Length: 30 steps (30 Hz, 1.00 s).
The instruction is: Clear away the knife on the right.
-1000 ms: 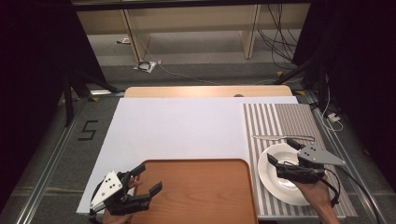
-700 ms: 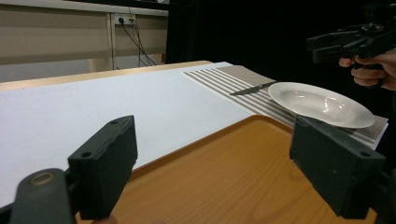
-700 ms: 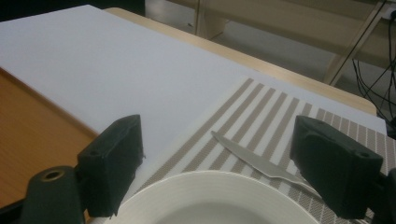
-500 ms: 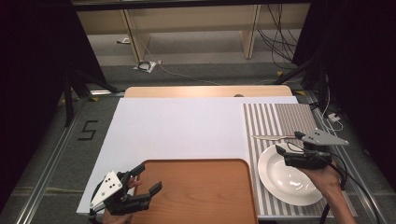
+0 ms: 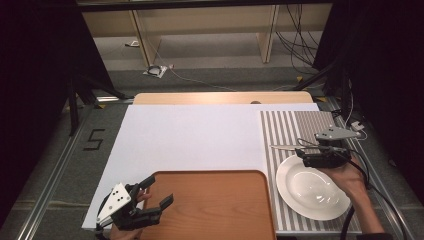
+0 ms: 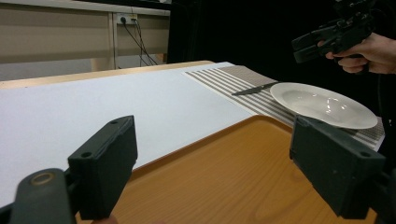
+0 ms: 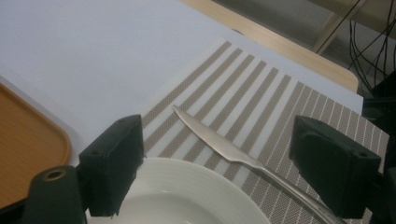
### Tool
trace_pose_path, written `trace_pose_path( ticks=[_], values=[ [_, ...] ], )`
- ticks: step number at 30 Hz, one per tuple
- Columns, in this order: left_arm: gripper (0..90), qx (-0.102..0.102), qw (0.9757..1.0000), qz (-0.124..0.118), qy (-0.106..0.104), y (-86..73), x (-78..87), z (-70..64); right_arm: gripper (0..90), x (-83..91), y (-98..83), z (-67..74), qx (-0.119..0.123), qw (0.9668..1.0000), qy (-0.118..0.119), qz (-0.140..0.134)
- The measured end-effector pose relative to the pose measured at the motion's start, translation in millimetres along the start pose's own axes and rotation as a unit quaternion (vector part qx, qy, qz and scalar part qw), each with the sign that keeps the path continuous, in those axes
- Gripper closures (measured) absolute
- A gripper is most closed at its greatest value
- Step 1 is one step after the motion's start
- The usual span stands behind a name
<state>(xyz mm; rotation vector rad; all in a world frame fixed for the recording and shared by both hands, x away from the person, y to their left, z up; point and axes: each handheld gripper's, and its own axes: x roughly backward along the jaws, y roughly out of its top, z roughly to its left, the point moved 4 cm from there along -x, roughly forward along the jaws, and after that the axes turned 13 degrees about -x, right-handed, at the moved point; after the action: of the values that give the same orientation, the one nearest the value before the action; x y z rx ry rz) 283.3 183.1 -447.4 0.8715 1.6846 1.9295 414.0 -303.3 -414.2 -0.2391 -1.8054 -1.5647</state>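
Moving off the plate (image 5: 313,187), the right gripper (image 7: 219,172) now hangs wide open and empty over the knife (image 7: 219,144), which lies on the striped mat just beyond the plate's far rim. Left of the plate, the left gripper (image 5: 156,192) gapes empty over the tray (image 5: 210,210).

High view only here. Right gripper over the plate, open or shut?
Observer: Open. In the right gripper view the right gripper has its jaws wide apart, holding nothing.
Operator: What lies between them?
Observer: The knife, lying on the striped mat beside the plate, blade toward the white sheet.
Operator: Left one?
Observer: The left gripper is open too, over the wooden tray, holding nothing.
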Motion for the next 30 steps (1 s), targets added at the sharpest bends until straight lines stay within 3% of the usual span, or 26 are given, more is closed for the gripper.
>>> trace_pose_path(
  ticks=[13, 15, 30],
  values=[
    [15.1, 0.001, 1.0, 0.0, 0.0, -0.5, -0.5, 0.6, 19.2, -23.4, 8.1, -16.0, 0.017, 0.9975, -0.012, 0.067],
    [15.1, 0.002, 1.0, 0.0, 0.0, -0.4, -0.6, 0.4, 19.6, -27.4, 8.4, -18.6, 0.025, 0.9964, -0.023, 0.078],
    [15.1, 0.001, 1.0, 0.001, 0.0, -0.7, -0.7, 0.8, 21.2, -53.3, 12.0, -42.9, 0.012, 0.99, -0.033, 0.136]
  ],
)
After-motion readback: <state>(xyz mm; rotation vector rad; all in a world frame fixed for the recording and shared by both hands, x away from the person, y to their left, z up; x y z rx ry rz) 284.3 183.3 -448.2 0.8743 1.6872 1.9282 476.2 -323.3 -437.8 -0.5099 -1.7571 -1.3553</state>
